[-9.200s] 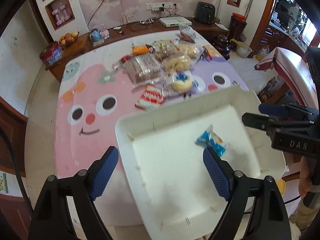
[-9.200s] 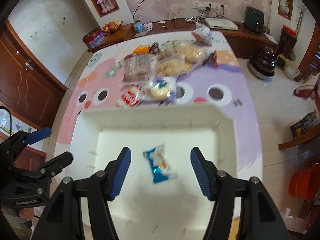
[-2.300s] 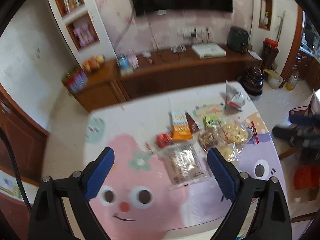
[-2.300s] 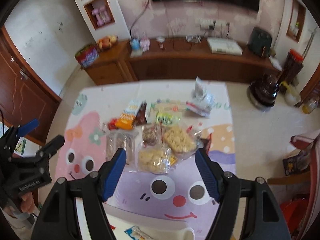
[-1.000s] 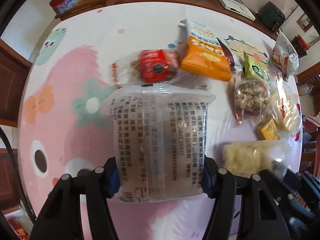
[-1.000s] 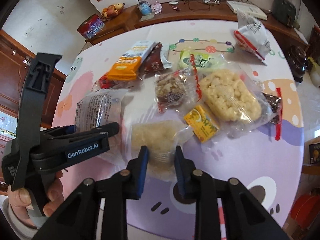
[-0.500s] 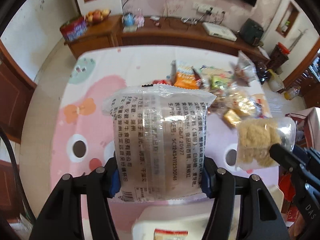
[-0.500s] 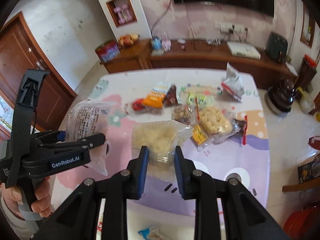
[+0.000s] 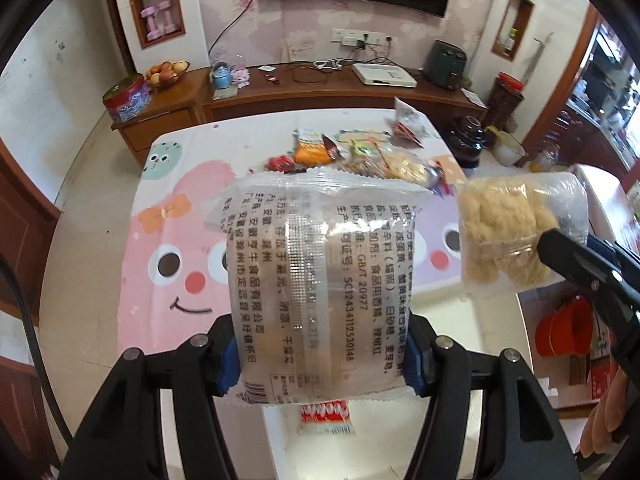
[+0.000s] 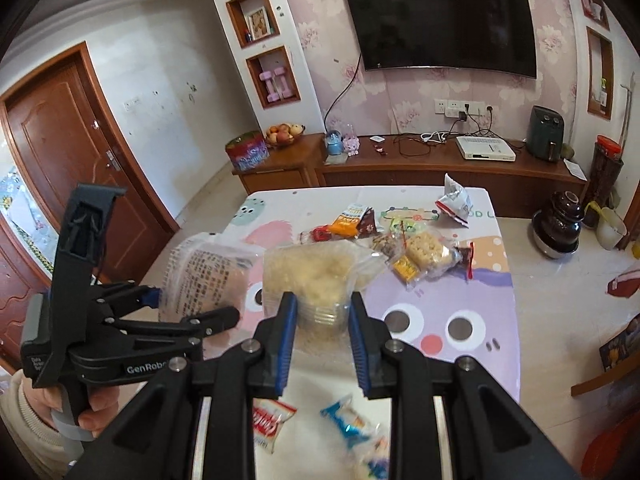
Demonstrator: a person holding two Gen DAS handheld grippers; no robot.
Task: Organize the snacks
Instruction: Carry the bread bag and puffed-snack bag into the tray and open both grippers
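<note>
Both snack packs now ride higher above the counter (image 9: pixel 132 240) than half a second ago.
Left gripper (image 9: pixel 320 354) fingers pinch the clear printed wafer pack (image 9: pixel 316 276); right gripper (image 10: pixel 322 332) fingers pinch the clear puffed-snack bag (image 10: pixel 316 276); next, likely lower both into the white tray (image 9: pixel 400 440).

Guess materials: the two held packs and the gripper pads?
Left pack: clear glossy plastic film, crimped edge, printed text. Right pack: clear film over what looks like a thin ribbed plastic tray. Pads: blue, ribbed, likely rubber or soft plastic.
</note>
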